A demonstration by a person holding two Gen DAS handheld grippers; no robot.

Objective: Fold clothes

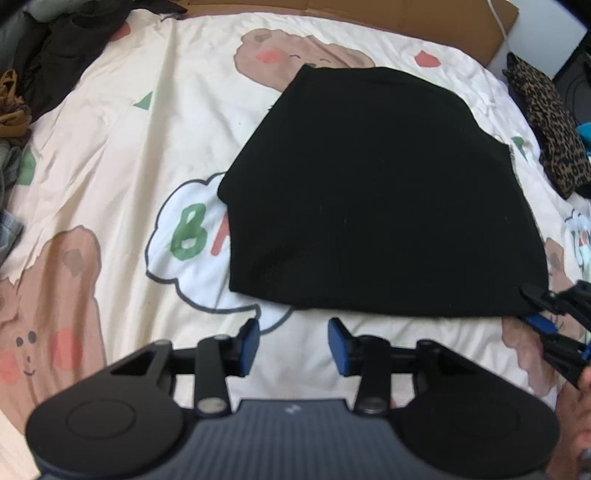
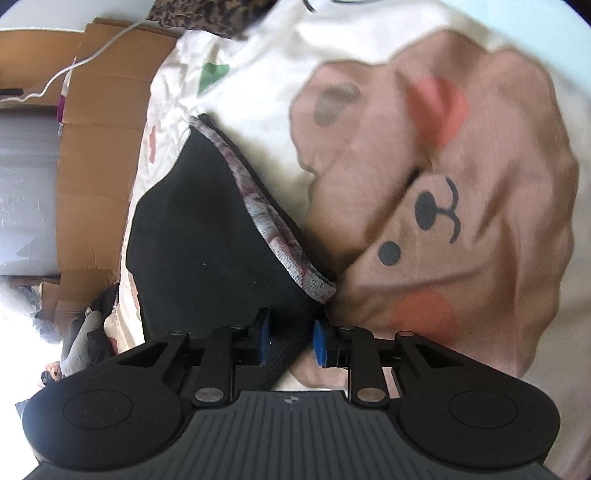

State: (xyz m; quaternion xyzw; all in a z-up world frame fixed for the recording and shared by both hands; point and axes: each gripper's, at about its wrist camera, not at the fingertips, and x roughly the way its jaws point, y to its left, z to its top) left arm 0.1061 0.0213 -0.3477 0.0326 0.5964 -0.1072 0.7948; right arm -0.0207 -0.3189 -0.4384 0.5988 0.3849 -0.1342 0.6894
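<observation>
A folded black garment (image 1: 380, 199) lies flat on the cream bear-print bed sheet (image 1: 122, 177). My left gripper (image 1: 293, 334) hangs open just short of the garment's near edge, with only sheet between its blue pads. My right gripper (image 1: 543, 310) sits at the garment's near right corner. In the right wrist view that corner of the black garment (image 2: 207, 236) runs between the pads of the right gripper (image 2: 291, 336). The left pad touches the cloth, and a sliver of sheet shows beside the right pad. A grey-pink patterned inner edge (image 2: 273, 229) shows along the fold.
A leopard-print cloth (image 1: 550, 122) lies at the bed's right side. Dark clothes (image 1: 55, 55) are piled at the far left corner. Brown cardboard (image 1: 406, 18) stands behind the bed, with a white cable (image 2: 74, 66) across it. A hand (image 1: 576, 406) holds the right gripper.
</observation>
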